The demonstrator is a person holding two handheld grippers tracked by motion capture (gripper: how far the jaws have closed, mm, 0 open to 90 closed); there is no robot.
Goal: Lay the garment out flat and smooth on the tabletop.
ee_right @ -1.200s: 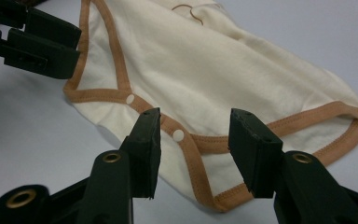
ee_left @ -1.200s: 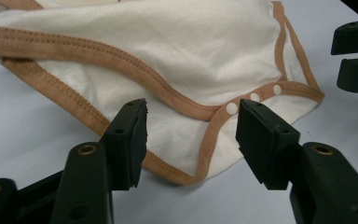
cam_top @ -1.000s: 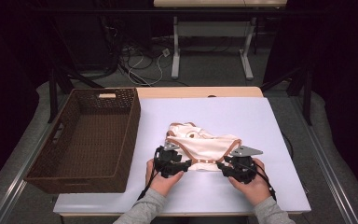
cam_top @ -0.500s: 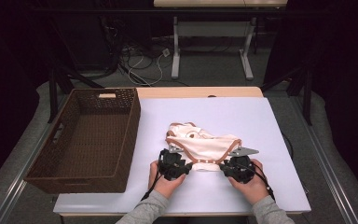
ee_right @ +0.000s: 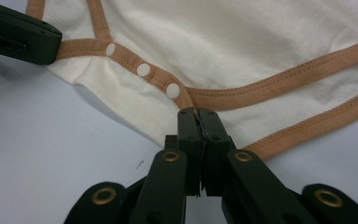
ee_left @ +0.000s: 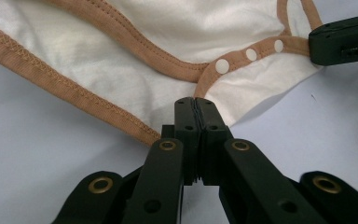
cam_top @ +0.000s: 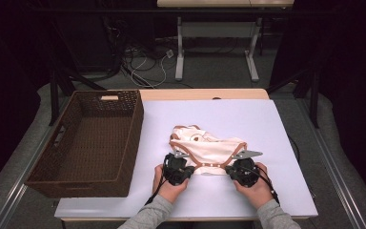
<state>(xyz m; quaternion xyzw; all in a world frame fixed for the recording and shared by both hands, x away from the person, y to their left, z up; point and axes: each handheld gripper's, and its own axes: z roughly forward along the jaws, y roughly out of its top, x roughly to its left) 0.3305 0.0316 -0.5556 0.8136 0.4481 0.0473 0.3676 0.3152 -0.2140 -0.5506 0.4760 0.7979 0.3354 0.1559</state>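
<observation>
High view: I've both claws, left claw (cam_top: pixel 187 168) and right claw (cam_top: pixel 232 169), clamped on the bodysuit (cam_top: pixel 208 148) hem corners, ready to lift it evenly.

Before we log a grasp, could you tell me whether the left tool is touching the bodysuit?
Touching. The left gripper view shows the left tool with its jaws shut on the hem of the bodysuit.

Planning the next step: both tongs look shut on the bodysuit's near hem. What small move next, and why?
Probably lift both tongs together and carry the hem away from the person, folding the bodysuit in half. The left tongs and right tongs are each shut on the near edge, either side of the snaps, and the cloth lies flat on the table. The basket waits at left.
</observation>
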